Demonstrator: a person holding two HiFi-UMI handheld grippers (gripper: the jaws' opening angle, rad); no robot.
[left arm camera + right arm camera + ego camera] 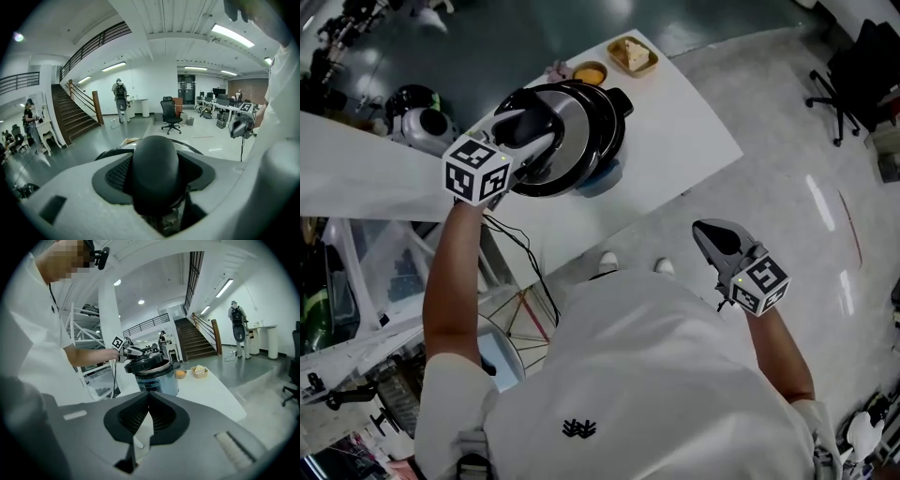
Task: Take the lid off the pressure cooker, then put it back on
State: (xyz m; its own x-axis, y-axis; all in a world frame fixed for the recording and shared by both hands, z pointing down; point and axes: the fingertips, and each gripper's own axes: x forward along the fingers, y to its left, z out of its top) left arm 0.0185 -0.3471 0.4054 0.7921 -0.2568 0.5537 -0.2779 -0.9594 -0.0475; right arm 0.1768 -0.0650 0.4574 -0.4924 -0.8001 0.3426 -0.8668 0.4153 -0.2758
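The silver pressure cooker [605, 173] [157, 383] stands on the white table [675, 141]. Its black-rimmed lid [577, 122] [143, 363] hangs tilted over the pot, shifted toward the left, so part of the pot's rim shows in the right gripper view. My left gripper [532, 131] [154, 157] is shut on the lid's black handle [154, 173], which fills the gap between its jaws. My right gripper [705, 230] [149, 397] hangs off the table's near edge, away from the cooker, its tips touching and nothing between them.
Behind the cooker sit a small bowl with orange food [591, 72] and a tray of pale food [633, 54]. Black cables [520, 253] hang below the table's left side. An office chair [842, 89] stands on the floor at far right.
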